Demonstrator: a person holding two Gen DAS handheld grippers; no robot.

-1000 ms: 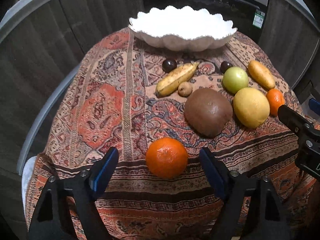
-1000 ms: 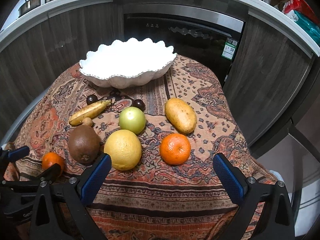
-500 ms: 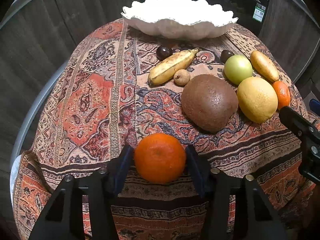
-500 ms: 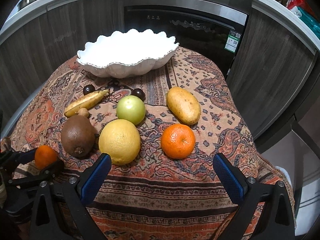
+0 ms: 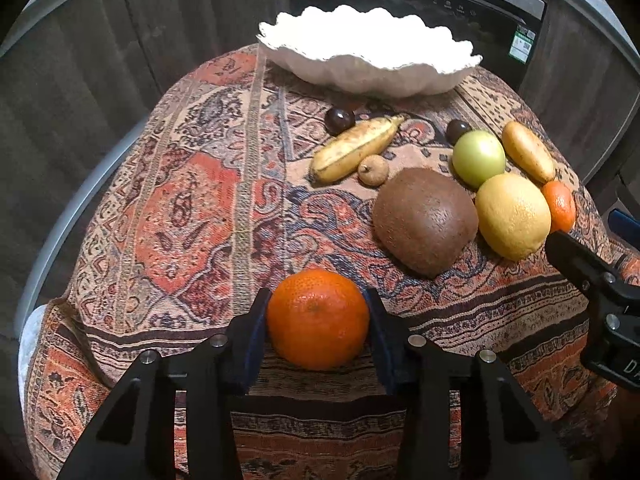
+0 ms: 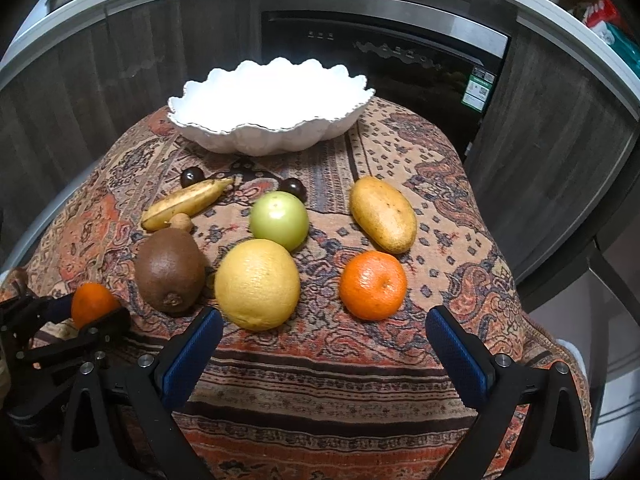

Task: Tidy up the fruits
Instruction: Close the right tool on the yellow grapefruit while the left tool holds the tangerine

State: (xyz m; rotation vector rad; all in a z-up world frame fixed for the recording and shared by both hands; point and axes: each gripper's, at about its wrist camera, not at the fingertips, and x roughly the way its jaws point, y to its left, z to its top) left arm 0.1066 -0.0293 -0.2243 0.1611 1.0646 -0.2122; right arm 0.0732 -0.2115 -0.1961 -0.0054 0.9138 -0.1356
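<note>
A tangerine (image 5: 318, 319) is pinched between the blue pads of the left tongs (image 5: 318, 330), whose jaws have just been closing onto it; it is held near the table's (image 5: 192, 208) front edge, at the left end of the fruit. The right tongs (image 6: 324, 344) are spread wide, with nothing between them, above the front edge just before a second tangerine (image 6: 373, 284) and a yellow grapefruit (image 6: 257, 283). Behind these, a kiwi (image 6: 170, 270), green apple (image 6: 279, 220), mango (image 6: 383, 213) and banana (image 6: 185, 203) are laid on the patterned cloth (image 6: 328, 392). A white scalloped bowl (image 6: 276, 136) is placed at the table's far edge.
</note>
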